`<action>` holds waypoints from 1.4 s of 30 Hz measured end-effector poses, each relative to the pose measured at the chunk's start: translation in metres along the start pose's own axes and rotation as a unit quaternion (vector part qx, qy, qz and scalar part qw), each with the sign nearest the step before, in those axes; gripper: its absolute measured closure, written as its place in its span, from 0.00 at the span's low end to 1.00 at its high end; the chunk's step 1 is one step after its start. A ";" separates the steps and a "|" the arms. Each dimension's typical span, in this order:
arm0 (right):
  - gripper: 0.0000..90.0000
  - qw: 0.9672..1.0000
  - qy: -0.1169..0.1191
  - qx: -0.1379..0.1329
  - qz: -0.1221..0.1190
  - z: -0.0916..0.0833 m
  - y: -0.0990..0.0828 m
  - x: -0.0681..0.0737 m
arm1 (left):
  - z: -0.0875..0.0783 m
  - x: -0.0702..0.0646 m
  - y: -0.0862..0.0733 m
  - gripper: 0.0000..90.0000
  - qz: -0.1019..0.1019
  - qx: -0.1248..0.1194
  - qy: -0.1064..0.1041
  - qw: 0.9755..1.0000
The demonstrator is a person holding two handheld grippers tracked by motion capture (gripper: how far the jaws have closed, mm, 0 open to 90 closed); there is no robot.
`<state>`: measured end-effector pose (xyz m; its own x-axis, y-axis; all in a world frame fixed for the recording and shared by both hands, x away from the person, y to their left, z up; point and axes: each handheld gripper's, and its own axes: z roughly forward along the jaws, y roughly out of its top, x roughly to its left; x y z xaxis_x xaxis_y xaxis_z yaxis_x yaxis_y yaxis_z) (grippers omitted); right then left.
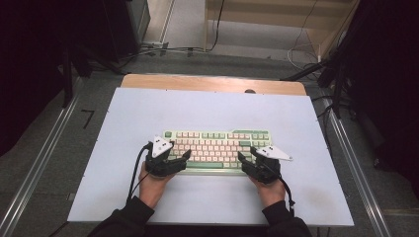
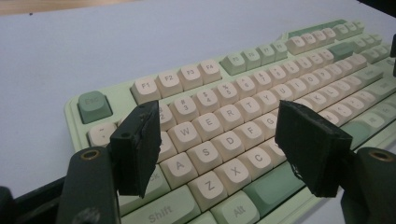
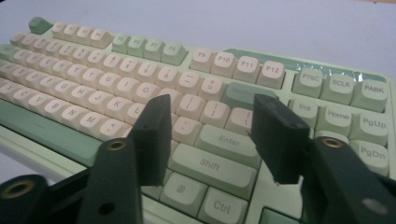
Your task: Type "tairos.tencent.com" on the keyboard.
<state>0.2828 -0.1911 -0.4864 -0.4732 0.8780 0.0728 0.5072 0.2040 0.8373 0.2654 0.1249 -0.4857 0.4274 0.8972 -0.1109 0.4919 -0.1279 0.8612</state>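
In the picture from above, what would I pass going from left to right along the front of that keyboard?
Bare table → left gripper, its fingers open over the keyboard's left end → the keyboard's middle keys → right gripper, fingers open over the right end → bare table again.

— Where does the keyboard point(image 1: 217, 145) lie?

— On my mat point(image 1: 148, 113), a little nearer to me than the mat's middle, its long side running left to right. The mat lies on the table point(image 1: 212, 82), whose far edge juts out behind it.

— And your tongs?

— My left gripper point(image 1: 187, 156) sits at the keyboard's near left corner, over the letter keys point(image 2: 224, 142) there. My right gripper point(image 1: 241, 157) sits at the near right corner, above Shift point(image 3: 212, 164) and Enter point(image 3: 229, 140). Both point inward, towards each other, with the space bar point(image 1: 207, 166) between them. My hands point(image 1: 153, 185) lie on the mat in front of the keyboard.
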 end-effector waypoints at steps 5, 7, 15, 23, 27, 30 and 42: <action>0.81 1.000 0.017 0.002 -0.012 0.006 0.004 0.004 | -0.002 0.003 -0.004 0.33 -0.004 0.011 0.003 1.000; 0.89 1.000 0.025 0.004 -0.019 0.010 0.006 0.007 | -0.004 0.004 -0.006 0.33 -0.007 0.011 0.006 1.000; 0.97 0.998 0.043 0.008 -0.041 0.023 0.013 0.018 | -0.016 0.012 -0.012 0.33 -0.017 0.008 0.023 1.000; 0.97 0.997 0.052 0.014 -0.050 0.036 0.020 0.028 | -0.029 0.019 -0.020 0.33 -0.030 0.006 0.044 0.999; 0.97 0.997 0.055 0.019 -0.053 0.043 0.022 0.031 | -0.033 0.021 -0.023 0.33 -0.033 0.007 0.050 0.998; 0.97 0.997 0.052 0.027 -0.055 0.047 0.024 0.035 | -0.036 0.022 -0.026 0.33 -0.036 0.008 0.054 0.998; 0.97 0.996 0.037 0.043 -0.063 0.057 0.027 0.039 | -0.047 0.027 -0.031 0.34 -0.044 0.006 0.067 0.997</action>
<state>0.3192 -0.1270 -0.4923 -0.5880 0.8088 0.0125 0.4991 0.3505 0.7925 0.2261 0.1728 -0.4927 0.2779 0.9534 -0.1176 0.5326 -0.0510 0.8448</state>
